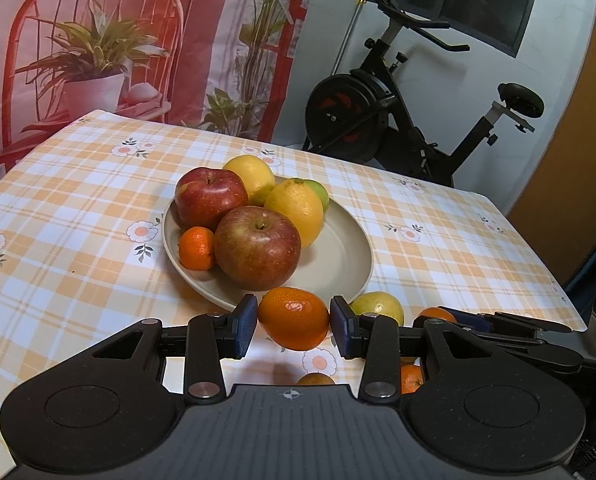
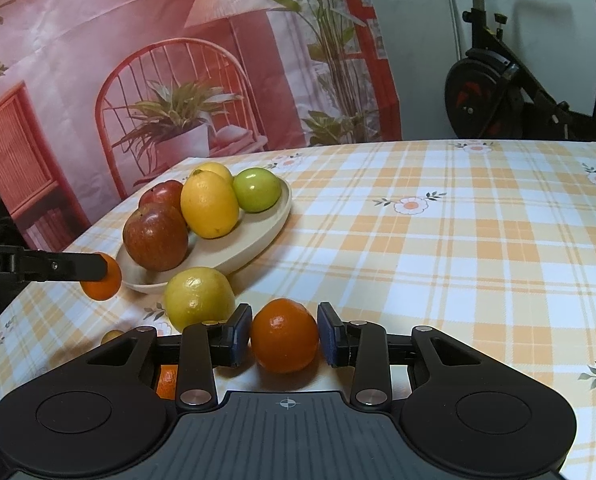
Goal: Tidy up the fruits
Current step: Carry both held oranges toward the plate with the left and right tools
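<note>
A beige plate [image 1: 338, 264] holds two red apples [image 1: 257, 252], two lemons [image 1: 296, 210], a small mandarin [image 1: 196, 249] and a green fruit [image 2: 257, 189]. My left gripper [image 1: 293, 326] is shut on an orange [image 1: 294, 323] held just above the cloth at the plate's near rim; it also shows in the right wrist view [image 2: 102, 276]. My right gripper [image 2: 284, 336] is shut on another orange [image 2: 284, 336], right of the left one. A yellow-green lemon [image 2: 198, 298] lies on the cloth between them.
More small oranges [image 1: 411, 378] lie on the cloth under the grippers. The table [image 2: 458, 240] has an orange plaid cloth. A printed curtain [image 1: 118, 40] hangs behind and an exercise bike [image 1: 398, 120] stands beyond the far edge.
</note>
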The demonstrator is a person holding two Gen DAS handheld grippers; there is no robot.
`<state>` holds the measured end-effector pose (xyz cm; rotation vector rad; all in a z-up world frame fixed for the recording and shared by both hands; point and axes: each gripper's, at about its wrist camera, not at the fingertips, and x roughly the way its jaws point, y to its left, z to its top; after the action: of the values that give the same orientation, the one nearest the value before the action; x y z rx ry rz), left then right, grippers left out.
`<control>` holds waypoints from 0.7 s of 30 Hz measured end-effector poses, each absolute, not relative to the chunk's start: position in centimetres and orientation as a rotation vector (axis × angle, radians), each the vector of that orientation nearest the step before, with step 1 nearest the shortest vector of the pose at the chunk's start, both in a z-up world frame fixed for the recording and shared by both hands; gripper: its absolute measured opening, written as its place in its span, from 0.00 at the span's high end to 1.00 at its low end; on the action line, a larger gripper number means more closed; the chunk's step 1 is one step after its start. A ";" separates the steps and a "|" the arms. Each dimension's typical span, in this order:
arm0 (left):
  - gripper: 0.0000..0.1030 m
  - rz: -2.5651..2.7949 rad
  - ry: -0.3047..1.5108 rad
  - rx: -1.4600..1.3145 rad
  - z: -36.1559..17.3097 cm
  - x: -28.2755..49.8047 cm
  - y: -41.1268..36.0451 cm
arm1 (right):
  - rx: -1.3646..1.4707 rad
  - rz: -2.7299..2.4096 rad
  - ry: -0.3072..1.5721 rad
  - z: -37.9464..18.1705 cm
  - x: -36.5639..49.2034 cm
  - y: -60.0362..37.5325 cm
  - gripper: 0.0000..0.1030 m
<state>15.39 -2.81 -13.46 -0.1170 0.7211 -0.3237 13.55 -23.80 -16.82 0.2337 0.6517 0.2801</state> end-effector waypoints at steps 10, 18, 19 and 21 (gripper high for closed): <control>0.59 -0.311 0.715 -0.127 -13.3 15.5 -2.4 | 0.232 0.252 0.654 -16.9 13.0 -23.9 0.63; 0.59 -0.286 0.705 -0.149 -13.1 15.9 -1.7 | 0.235 0.265 0.653 -16.8 12.9 -24.0 0.69; 0.59 -0.281 0.702 -0.153 -13.1 16.0 -1.5 | 0.236 0.266 0.652 -16.7 12.9 -24.0 0.69; 0.59 -0.272 0.698 -0.157 -13.0 16.2 -1.3 | 0.236 0.266 0.646 -16.7 12.8 -24.0 0.69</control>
<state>16.19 -1.31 -12.99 -0.1574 0.6979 -0.2719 12.85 -23.99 -16.72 0.2363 0.6462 0.2661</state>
